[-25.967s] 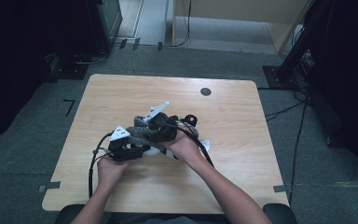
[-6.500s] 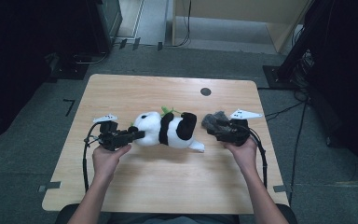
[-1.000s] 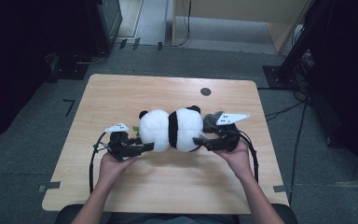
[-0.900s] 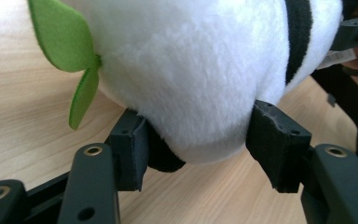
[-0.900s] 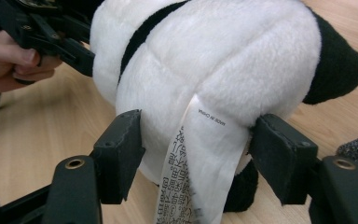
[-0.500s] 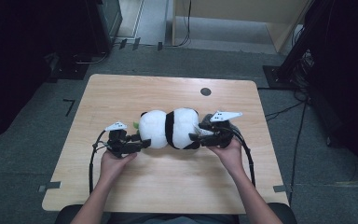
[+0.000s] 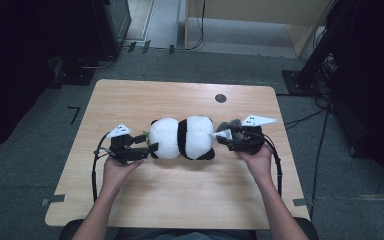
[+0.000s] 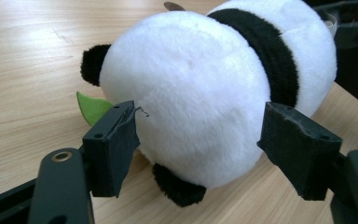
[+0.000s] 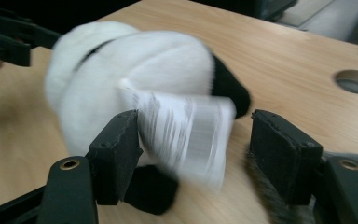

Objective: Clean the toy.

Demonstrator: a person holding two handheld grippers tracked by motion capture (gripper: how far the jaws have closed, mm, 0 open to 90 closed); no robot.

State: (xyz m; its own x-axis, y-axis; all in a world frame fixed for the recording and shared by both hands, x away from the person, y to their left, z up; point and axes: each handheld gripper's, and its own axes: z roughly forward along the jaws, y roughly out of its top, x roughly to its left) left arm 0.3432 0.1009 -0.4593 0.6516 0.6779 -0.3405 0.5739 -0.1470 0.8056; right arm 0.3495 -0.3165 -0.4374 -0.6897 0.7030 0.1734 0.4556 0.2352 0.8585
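Note:
A black-and-white panda plush (image 7: pixel 182 137) lies on its side in the middle of the wooden table (image 7: pixel 180 205). My left gripper (image 7: pixel 149 149) is at its head end. In the left gripper view the jaws (image 8: pixel 200 126) have just been opening and stand on either side of the white head (image 8: pixel 200 88) without pressing it. A green felt leaf (image 8: pixel 91 106) pokes out by the head. My right gripper (image 7: pixel 221 136) is at the other end, open, with the plush's white barcode tag (image 9: pixel 186 135) hanging loose between its jaws (image 9: pixel 193 135).
A grey furry thing (image 7: pixel 228 123) lies under the right gripper and shows as grey fur (image 9: pixel 265 200) by its right jaw. A round cable hole (image 7: pixel 220 98) sits near the table's far edge. Cables trail from both grippers toward the near edge.
My right gripper has drawn back to the right, away from the panda's body. The left jaws have spread wider around the head. The panda has stayed in place.

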